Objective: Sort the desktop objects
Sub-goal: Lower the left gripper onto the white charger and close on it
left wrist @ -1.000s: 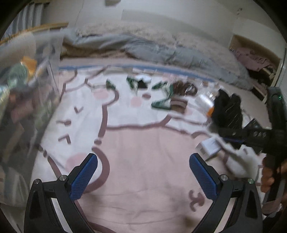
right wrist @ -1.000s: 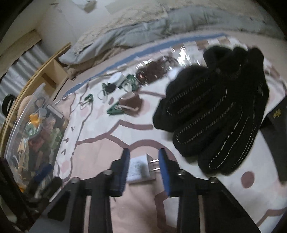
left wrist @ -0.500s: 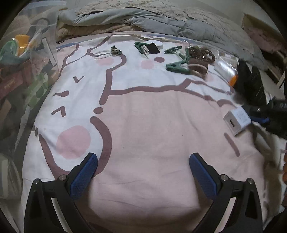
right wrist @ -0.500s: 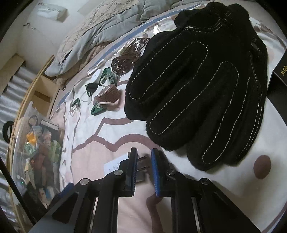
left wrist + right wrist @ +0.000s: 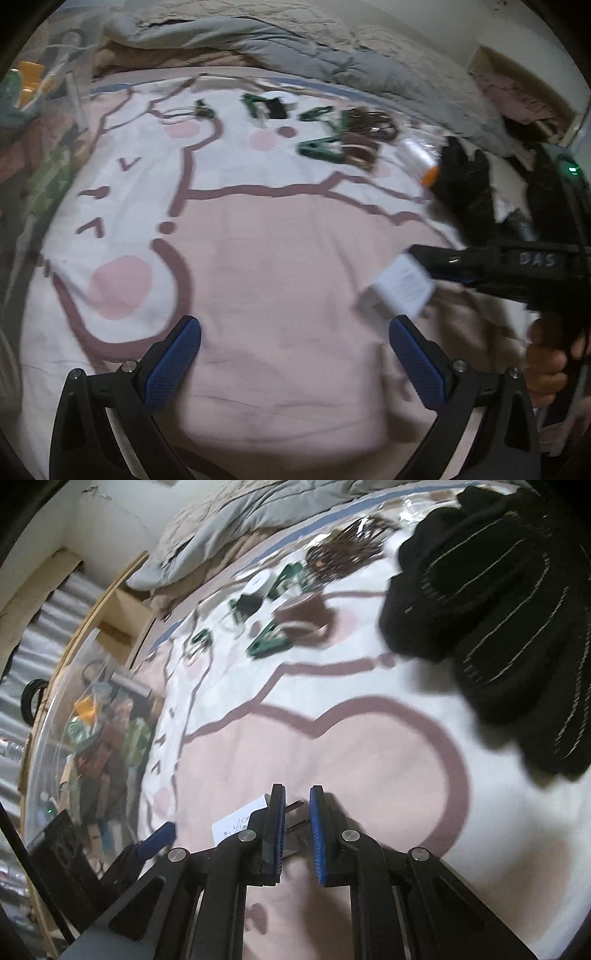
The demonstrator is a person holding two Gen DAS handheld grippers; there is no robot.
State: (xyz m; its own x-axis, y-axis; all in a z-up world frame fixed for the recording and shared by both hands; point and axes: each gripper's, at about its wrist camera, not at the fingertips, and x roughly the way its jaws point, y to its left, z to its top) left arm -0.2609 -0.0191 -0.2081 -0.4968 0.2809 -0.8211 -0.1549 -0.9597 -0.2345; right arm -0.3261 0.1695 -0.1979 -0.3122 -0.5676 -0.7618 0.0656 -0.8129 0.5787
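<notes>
Pink cartoon blanket (image 5: 258, 266) on a bed carries scattered clutter; right tongs (image 5: 297, 823) are clamped on a white charger (image 5: 397, 291), lifted clear for sorting, while left tongs (image 5: 295, 350) hover spread apart, empty.

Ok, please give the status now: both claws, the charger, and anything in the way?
Right claw shut on white charger, lifted off blanket. Left claw open, empty. Black gloves beside, not blocking.
</notes>
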